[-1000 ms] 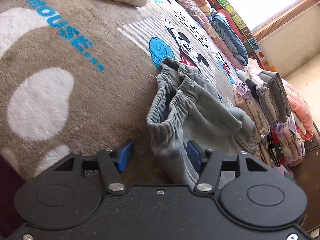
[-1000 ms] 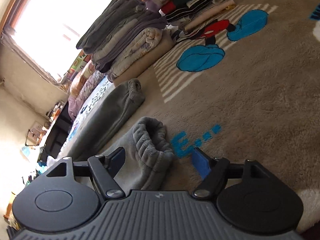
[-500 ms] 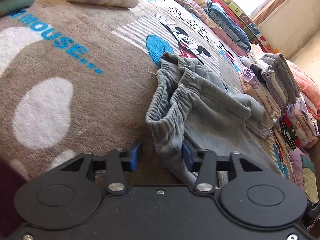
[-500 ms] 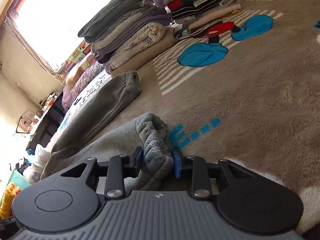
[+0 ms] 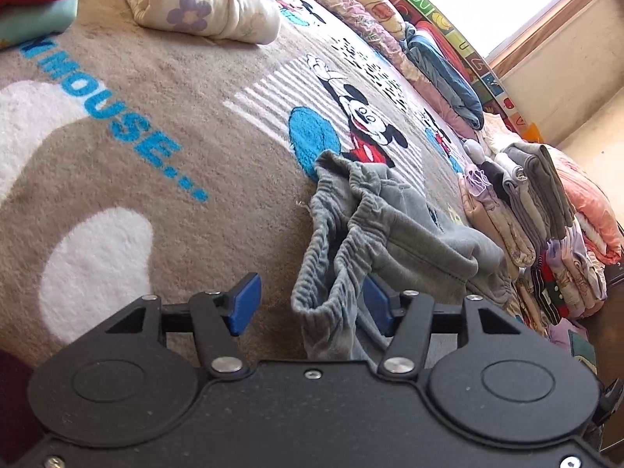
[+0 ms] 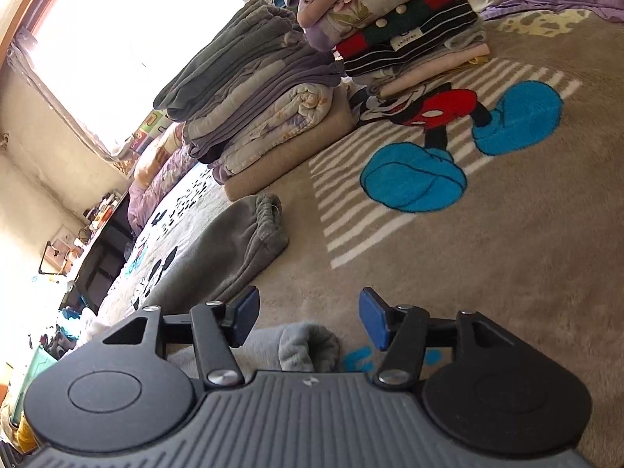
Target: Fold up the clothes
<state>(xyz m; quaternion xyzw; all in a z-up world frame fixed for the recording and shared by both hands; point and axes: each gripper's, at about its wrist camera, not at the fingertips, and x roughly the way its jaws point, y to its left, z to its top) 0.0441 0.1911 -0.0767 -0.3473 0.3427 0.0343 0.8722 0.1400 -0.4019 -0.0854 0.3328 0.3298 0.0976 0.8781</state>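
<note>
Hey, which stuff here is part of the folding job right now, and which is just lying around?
Part of the job:
grey sweatpants
left tool, open around the waistband
right tool, open

Just lying around:
folded clothes stack
striped clothes pile
floral bundle
cartoon blanket

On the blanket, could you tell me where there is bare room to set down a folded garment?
Free: the blanket left of the grey trousers, around the blue lettering, below the white flowered bundle. Crowded: the right edge, where folded stacks stand close together.
</note>
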